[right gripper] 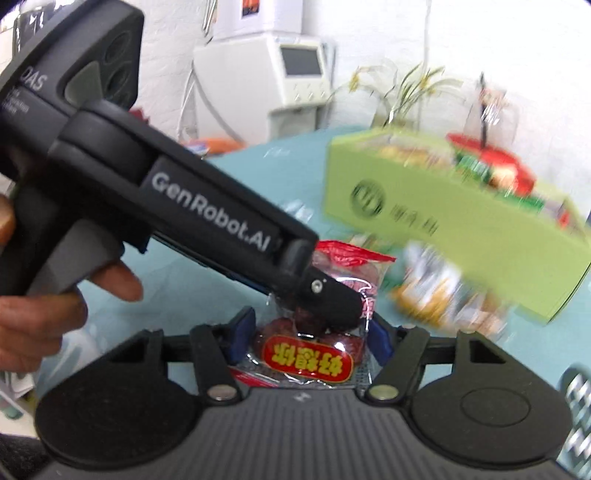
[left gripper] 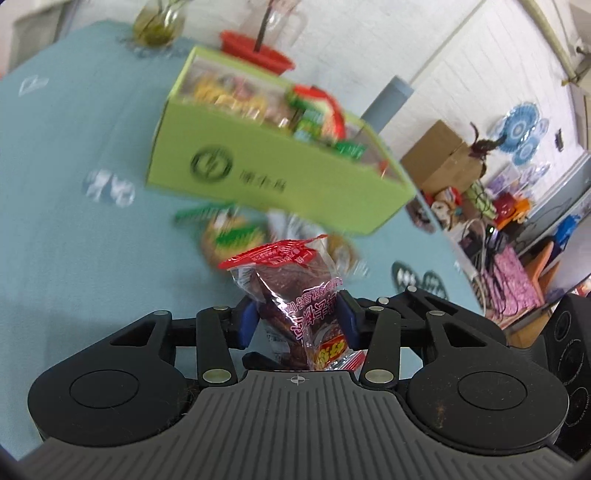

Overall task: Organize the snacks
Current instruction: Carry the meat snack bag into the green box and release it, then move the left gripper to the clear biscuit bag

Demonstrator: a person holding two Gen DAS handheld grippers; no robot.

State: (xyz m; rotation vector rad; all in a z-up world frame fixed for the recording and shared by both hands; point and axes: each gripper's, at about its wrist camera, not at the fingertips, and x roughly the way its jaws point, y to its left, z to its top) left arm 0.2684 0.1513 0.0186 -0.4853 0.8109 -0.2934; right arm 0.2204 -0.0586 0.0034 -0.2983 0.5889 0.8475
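Observation:
A clear packet of dark red dates (left gripper: 291,295) with a red top seal stands upright between the blue pads of my left gripper (left gripper: 297,319), which is shut on it. In the right wrist view the same packet (right gripper: 306,350) lies between my right gripper's pads (right gripper: 242,332), and that gripper (right gripper: 310,338) is closed on the wrapper's sides. The left gripper's black finger (right gripper: 328,299) reaches across onto the packet from the upper left, held by a hand (right gripper: 44,317). Beyond stands an open green box (left gripper: 258,177) (right gripper: 461,229) filled with snacks.
Loose snack packets (left gripper: 229,240) (right gripper: 436,295) lie on the teal tablecloth (left gripper: 74,240) in front of the box. Behind it are a red tray (left gripper: 255,51) and a glass vase (left gripper: 159,26). Cardboard boxes (left gripper: 439,158) and clutter fill the room at right.

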